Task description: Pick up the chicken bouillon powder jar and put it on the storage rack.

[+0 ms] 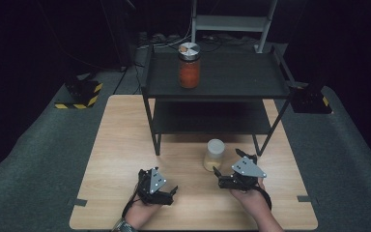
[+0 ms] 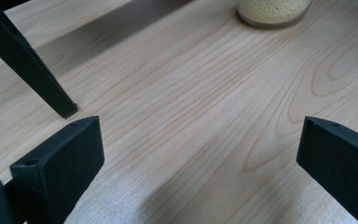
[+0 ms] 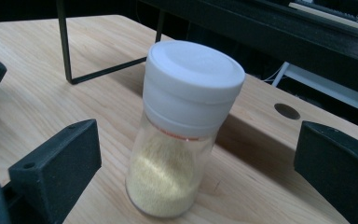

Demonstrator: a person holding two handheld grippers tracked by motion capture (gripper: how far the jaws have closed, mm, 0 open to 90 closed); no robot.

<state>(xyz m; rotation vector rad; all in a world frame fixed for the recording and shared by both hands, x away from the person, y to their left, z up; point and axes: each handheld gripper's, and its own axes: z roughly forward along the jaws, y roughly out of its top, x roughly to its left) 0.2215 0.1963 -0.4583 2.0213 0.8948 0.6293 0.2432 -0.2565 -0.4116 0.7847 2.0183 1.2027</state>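
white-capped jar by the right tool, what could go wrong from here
The white-capped jar is tall and narrow, standing upright between the open jaws of the right tool; a one-sided nudge could tip it. It stands close to the black shelf, so lifting it carelessly might knock the frame.

A red-filled jar [image 1: 189,65] stands on the black shelf rack [image 1: 232,77] at the wooden table's [image 1: 121,140] far edge.

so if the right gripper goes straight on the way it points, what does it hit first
Most likely the white-capped jar of yellow grains, standing upright between the open jaws of the right gripper with nothing in front.
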